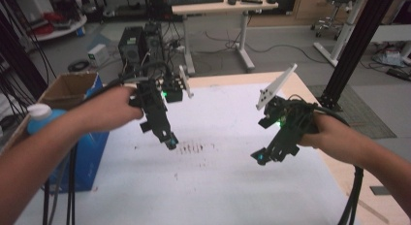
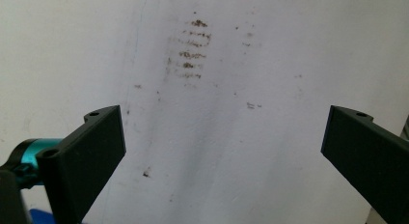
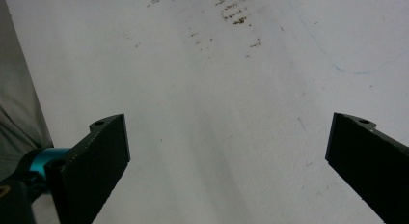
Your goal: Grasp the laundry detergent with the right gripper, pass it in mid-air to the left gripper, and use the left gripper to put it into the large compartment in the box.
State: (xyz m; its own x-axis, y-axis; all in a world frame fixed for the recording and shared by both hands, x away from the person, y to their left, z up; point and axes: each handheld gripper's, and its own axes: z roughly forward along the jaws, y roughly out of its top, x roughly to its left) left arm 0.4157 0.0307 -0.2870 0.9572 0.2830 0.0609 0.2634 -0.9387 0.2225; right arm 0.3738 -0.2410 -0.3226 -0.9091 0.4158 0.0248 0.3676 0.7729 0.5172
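Observation:
Both hand-held grippers hover over a white table sheet (image 1: 228, 186) with nothing in them. My left gripper (image 1: 170, 141) points down at a patch of brown smudges (image 1: 193, 148) near the sheet's middle; in the left gripper view its black jaws stand wide apart, open (image 2: 224, 137), with the smudges (image 2: 190, 52) beyond them. My right gripper (image 1: 259, 157) hangs lower right of the stain, tilted toward the sheet. In the right gripper view it is open (image 3: 226, 142) too, bare sheet between its jaws and the smudges (image 3: 231, 11) at the top.
A blue box (image 1: 87, 152) with a white-capped blue bottle (image 1: 41, 116) and a cardboard box (image 1: 68, 89) sit at the table's left edge. Cables trail from both grippers. Beyond the table stand a desk (image 1: 223, 7), computer towers (image 1: 140, 43) and a black frame post (image 1: 354, 45).

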